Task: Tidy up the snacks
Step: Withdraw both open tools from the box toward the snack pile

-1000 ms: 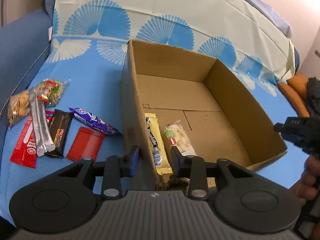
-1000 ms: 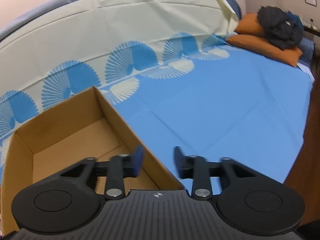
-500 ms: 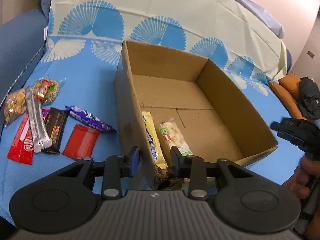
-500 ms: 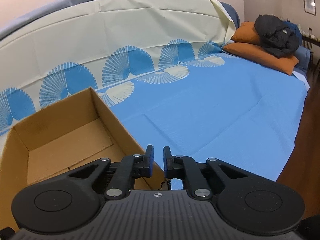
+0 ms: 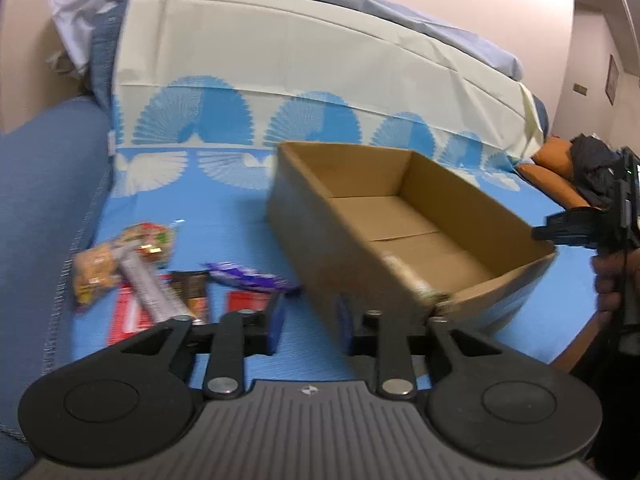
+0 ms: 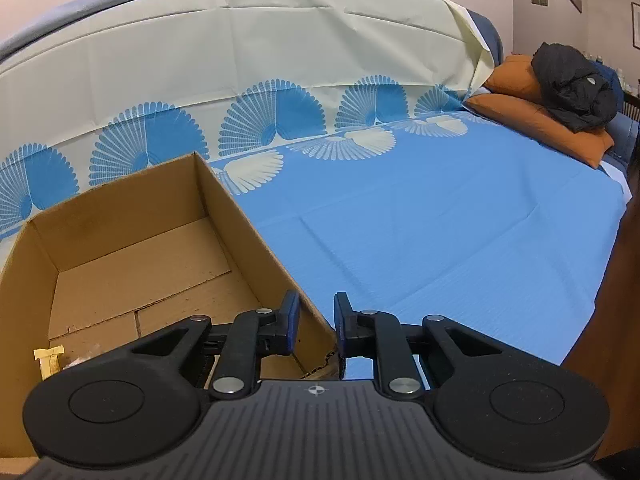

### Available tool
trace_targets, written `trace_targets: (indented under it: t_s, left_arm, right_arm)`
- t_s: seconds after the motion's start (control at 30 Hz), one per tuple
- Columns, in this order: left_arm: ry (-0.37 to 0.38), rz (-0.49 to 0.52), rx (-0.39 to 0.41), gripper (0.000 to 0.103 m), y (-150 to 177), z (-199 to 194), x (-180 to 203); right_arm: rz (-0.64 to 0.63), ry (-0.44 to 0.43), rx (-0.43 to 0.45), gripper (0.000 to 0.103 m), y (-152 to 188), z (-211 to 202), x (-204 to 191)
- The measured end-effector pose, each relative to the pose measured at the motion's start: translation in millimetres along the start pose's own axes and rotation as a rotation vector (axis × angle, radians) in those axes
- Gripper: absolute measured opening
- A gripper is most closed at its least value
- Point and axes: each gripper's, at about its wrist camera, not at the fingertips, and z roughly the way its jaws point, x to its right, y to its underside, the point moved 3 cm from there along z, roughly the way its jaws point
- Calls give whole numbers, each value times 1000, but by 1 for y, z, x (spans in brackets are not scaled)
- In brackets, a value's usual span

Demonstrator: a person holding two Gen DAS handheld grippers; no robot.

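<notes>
The loose snacks [image 5: 160,280] lie in a blurred heap on the blue bed sheet [image 5: 200,208], just left of the cardboard box [image 5: 360,264]. Among them are a purple packet [image 5: 252,280] and a flat red packet [image 5: 244,300]. At least one wrapper [image 5: 404,276] lies inside the box against its near-left wall. A yellow wrapper [image 6: 48,360] shows there in the right wrist view.

The job reads as partly done, and the step in hand looks like the reach for the next snack from the heap.

The left gripper [image 5: 314,328] hangs over the sheet between heap and box. Its jaws have just been closing, yet they stand apart with only sheet showing between them, grasping nothing. The red and purple packets sit just beyond and left of its left finger [image 5: 276,320], not between the jaws.

The next move probably calls for a swing left, wider jaws, and a descent onto one thin wrapper.

The right gripper [image 6: 318,328] has its jaws clenched on the box's right wall at the near corner, seemingly steadying it. The person's hand [image 5: 608,280] holds that gripper at the far right.
</notes>
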Motion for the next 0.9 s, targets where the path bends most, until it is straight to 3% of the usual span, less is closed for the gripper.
trace_targets:
  t_s: [0.13,0.23,0.4,0.6,0.73,0.8,0.9]
  left_arm:
    - [-56,-46,-5,15,13,1,-46]
    - [-57,-170,-16,12,17,6,-74]
    - [-63,-217,-2,13,15,12,-81]
    - [-57,-209,-14,13,16,13,-81]
    - [-72,-233,0,16,18,11,-84]
    - [-80,-252,5,22,17,10,-88]
    - [-83,-290,13,22,18,8,-96]
  right_arm:
    - [-28,21,3,19,3,-3,-3]
    - [-24,30,9,19,4,-6,-4]
    - [-51,28,104,33,2,-24,-16]
    - [-155,-103,258,33,6,-56,-55]
    - [-201,-217,305,36,11,-72,-83]
    - [-214,-288,297,46,14,-77,-99]
    - [-221,-406,283,55,20,-90,-124]
